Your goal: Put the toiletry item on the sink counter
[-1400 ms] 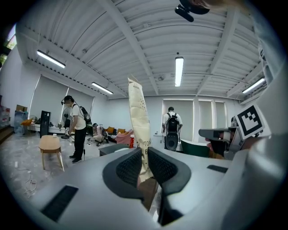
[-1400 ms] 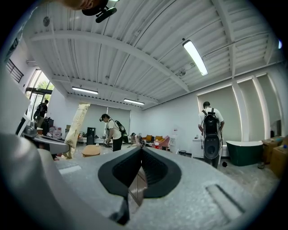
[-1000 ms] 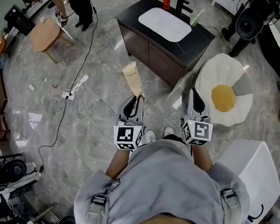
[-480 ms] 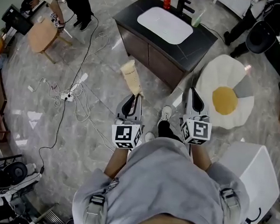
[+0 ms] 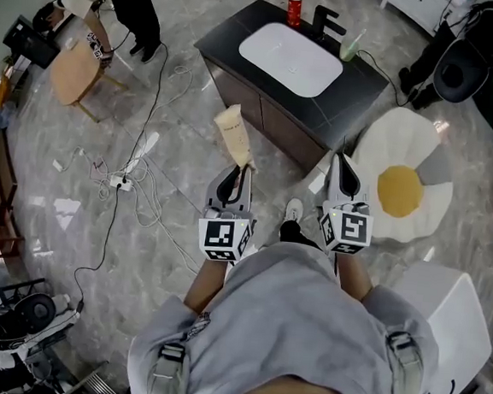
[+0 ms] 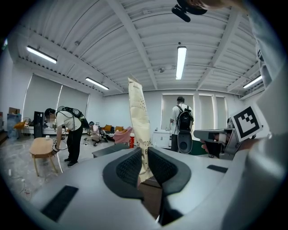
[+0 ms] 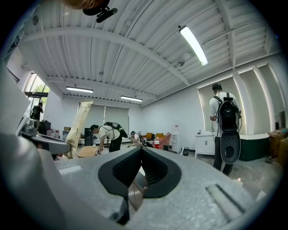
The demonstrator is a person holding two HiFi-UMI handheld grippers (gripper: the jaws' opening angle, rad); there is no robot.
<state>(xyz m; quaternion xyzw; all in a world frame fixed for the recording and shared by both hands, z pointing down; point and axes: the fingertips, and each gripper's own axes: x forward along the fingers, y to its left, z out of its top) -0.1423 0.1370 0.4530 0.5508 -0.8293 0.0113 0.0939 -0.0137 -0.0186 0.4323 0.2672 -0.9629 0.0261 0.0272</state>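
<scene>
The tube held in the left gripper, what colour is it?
Cream, with small dark print; the tube shows best in the left gripper view.

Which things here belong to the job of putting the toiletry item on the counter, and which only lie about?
For the job: toiletry tube, clamped in the left hand-held gripper; sink counter.
Lying about: red bottle, egg-shaped rug, wooden table, floor cables.

Right claw (image 7: 141, 148) closed, empty.
</scene>
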